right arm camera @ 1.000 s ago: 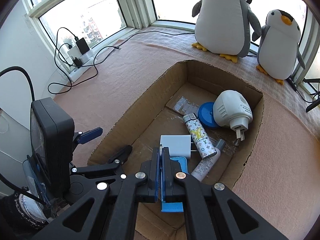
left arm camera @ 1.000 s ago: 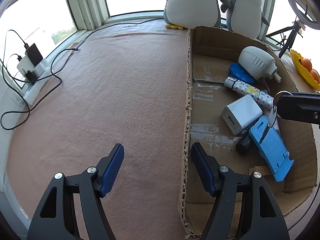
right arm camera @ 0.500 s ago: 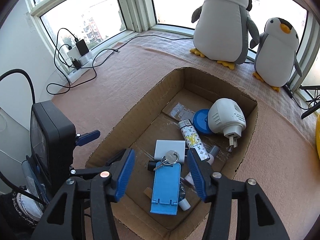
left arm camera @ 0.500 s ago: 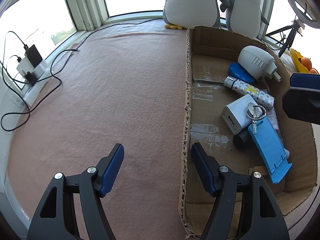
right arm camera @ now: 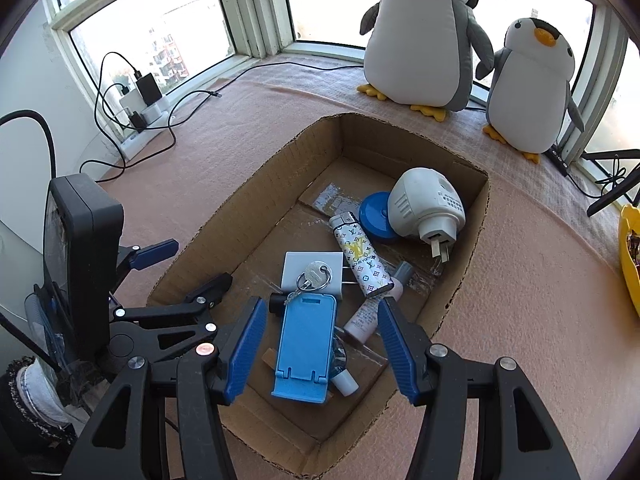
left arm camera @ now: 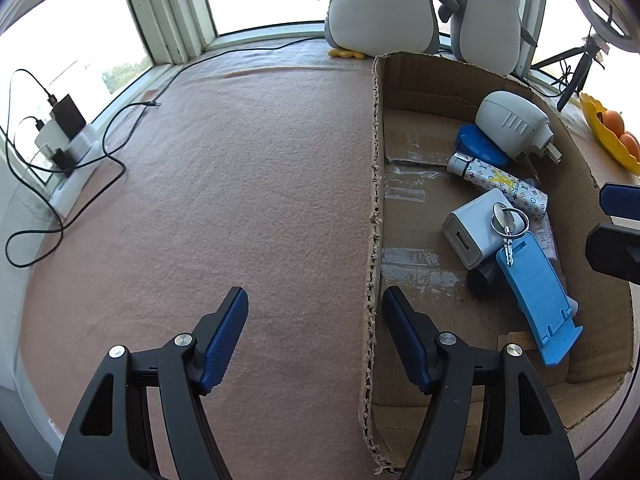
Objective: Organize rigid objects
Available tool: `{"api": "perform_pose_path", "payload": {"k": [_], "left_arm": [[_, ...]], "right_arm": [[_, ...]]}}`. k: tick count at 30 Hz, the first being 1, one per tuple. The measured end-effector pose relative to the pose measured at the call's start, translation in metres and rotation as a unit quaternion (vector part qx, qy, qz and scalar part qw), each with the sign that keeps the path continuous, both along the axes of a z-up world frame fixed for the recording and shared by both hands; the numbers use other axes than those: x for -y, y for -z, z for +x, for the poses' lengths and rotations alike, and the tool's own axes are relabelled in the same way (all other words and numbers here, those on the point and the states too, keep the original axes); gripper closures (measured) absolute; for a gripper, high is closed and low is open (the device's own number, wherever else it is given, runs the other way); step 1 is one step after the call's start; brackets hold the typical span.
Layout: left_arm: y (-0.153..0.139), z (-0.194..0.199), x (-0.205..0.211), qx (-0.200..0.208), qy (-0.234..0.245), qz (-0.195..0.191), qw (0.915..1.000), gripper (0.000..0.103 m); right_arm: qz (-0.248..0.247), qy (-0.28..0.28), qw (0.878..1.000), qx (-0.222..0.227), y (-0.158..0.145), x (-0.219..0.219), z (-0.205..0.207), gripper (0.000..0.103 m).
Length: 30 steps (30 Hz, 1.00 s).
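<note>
Keys [right arm camera: 314, 276] on a ring lie loose in the cardboard box [right arm camera: 224, 224], just ahead of the right gripper [right arm camera: 322, 350]; its fingers have just spread apart and hold nothing. Ring rests on the white charger [right arm camera: 294, 266], touching the blue phone stand [right arm camera: 306, 344] top. Left gripper [left arm camera: 316, 336] fingers gape, empty, straddling the box's near wall over pink felt tabletop [left arm camera: 224, 184].
</note>
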<state>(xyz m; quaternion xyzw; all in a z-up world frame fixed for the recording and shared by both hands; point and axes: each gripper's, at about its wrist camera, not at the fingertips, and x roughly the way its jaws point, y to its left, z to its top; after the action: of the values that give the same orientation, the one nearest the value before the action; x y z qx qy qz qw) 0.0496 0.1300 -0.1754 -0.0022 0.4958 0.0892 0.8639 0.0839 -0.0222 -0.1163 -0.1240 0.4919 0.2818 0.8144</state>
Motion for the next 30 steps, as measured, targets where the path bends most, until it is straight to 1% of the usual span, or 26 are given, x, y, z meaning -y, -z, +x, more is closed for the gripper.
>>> {"api": "perform_pose_path", "payload": {"k": [4, 6, 10, 11, 14, 18, 20, 25, 30], "left_arm": [[-0.008, -0.003, 0.000, 0.009, -0.002, 0.007, 0.9999, 0.033], [-0.017, -0.005, -0.001, 0.016, -0.005, 0.010, 0.9998, 0.033], [-0.042, -0.012, 0.001, 0.040, 0.001, 0.009, 0.9992, 0.033], [-0.050, -0.014, 0.003, 0.047, 0.004, 0.008, 0.9989, 0.030], [-0.072, -0.023, 0.014, 0.069, 0.020, 0.002, 0.9975, 0.024], [-0.093, -0.030, 0.029, 0.088, 0.035, 0.002, 0.9955, 0.024], [-0.100, -0.032, 0.035, 0.093, 0.042, -0.001, 0.9947, 0.024], [-0.112, -0.040, 0.046, 0.100, 0.052, 0.006, 0.9937, 0.024], [-0.122, -0.049, 0.053, 0.103, 0.055, 0.013, 0.9931, 0.024]], "right_arm": [[0.008, 0.023, 1.000, 0.004, -0.006, 0.017, -0.004, 0.047], [0.010, 0.036, 0.999, 0.011, -0.011, 0.025, -0.007, 0.043], [0.016, 0.065, 0.997, 0.028, -0.026, 0.044, -0.016, 0.042], [0.020, 0.073, 0.997, 0.034, -0.031, 0.049, -0.018, 0.040], [0.029, 0.102, 0.993, 0.052, -0.046, 0.064, -0.025, 0.030], [0.032, 0.130, 0.988, 0.071, -0.062, 0.078, -0.034, 0.028], [0.027, 0.140, 0.987, 0.080, -0.068, 0.084, -0.040, 0.028], [0.006, 0.173, 0.979, 0.108, -0.081, 0.095, -0.054, 0.026], [0.011, 0.202, 0.972, 0.118, -0.089, 0.108, -0.066, 0.023]]}}
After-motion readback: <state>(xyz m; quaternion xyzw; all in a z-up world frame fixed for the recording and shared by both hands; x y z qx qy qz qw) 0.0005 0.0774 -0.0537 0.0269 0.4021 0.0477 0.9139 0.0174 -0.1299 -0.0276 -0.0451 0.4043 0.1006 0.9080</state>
